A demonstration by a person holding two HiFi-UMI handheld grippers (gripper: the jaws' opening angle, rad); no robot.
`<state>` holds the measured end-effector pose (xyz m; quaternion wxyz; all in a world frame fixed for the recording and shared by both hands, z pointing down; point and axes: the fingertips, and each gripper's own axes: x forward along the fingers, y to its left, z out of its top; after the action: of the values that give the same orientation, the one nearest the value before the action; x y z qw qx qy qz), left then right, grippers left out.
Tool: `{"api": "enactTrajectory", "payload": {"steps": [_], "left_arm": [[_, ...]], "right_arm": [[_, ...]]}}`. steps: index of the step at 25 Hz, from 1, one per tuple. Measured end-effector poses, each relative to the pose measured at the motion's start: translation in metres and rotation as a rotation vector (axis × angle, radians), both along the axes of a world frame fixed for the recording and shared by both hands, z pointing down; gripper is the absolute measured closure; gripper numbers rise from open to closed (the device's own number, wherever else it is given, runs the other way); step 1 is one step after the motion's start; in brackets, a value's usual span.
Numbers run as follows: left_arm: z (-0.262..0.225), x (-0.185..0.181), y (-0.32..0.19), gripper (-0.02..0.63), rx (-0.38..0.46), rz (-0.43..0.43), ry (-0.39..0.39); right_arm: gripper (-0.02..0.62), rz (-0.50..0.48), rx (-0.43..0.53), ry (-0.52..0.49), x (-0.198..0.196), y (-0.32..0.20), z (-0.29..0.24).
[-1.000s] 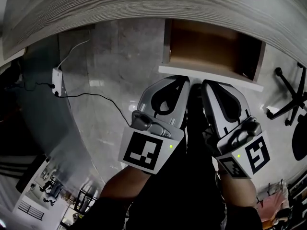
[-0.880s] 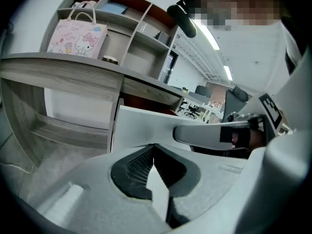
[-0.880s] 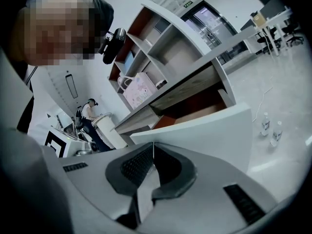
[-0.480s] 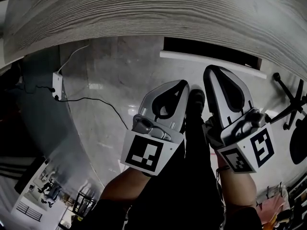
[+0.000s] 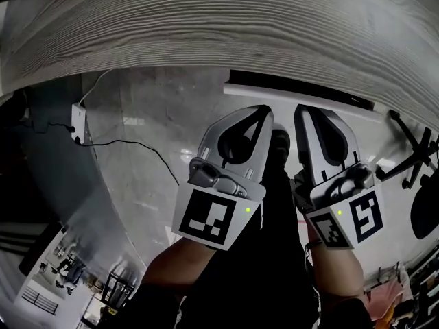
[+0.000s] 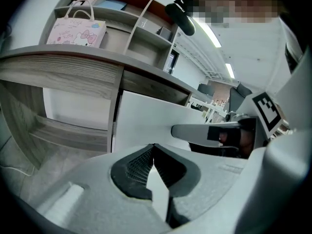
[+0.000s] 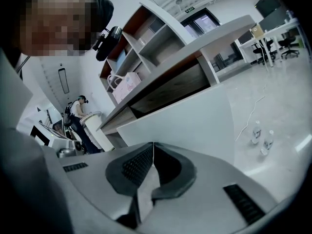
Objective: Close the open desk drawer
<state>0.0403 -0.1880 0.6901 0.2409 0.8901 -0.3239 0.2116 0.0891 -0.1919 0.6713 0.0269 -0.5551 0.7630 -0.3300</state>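
Note:
The desk drawer's white front [image 5: 302,96] sits almost flush under the wood-grain desk top [image 5: 219,26], with only a thin dark gap above it. My left gripper [image 5: 265,111] and right gripper [image 5: 300,111] are side by side, both shut and empty, tips pointing at the front's lower edge. I cannot tell whether they touch it. In the left gripper view the white front [image 6: 146,118] fills the space just past the shut tips [image 6: 154,145]. The right gripper view shows the same white panel [image 7: 190,121] beyond its tips [image 7: 153,144].
An office chair base [image 5: 411,153] stands right of the drawer. A power strip [image 5: 77,123] with a black cable [image 5: 144,144] lies on the grey floor at left. Two water bottles [image 7: 257,131] stand on the floor. A pink bag [image 6: 78,30] sits on the shelf above the desk.
The drawer slid in from wide open, its brown inside showing, to nearly flush under the desk top. Both grippers moved forward with it.

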Motion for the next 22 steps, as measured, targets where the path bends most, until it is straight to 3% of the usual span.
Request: {"api": "enactTrajectory", "payload": {"steps": [12, 22], "left_arm": [[0.003, -0.010, -0.014, 0.598, 0.010, -0.036, -0.027], [0.006, -0.009, -0.028, 0.598, 0.022, -0.049, 0.000]], "right_arm": [[0.578, 0.034, 0.034, 0.057, 0.014, -0.032, 0.001], [0.581, 0.059, 0.050, 0.081, 0.016, -0.056, 0.004]]}}
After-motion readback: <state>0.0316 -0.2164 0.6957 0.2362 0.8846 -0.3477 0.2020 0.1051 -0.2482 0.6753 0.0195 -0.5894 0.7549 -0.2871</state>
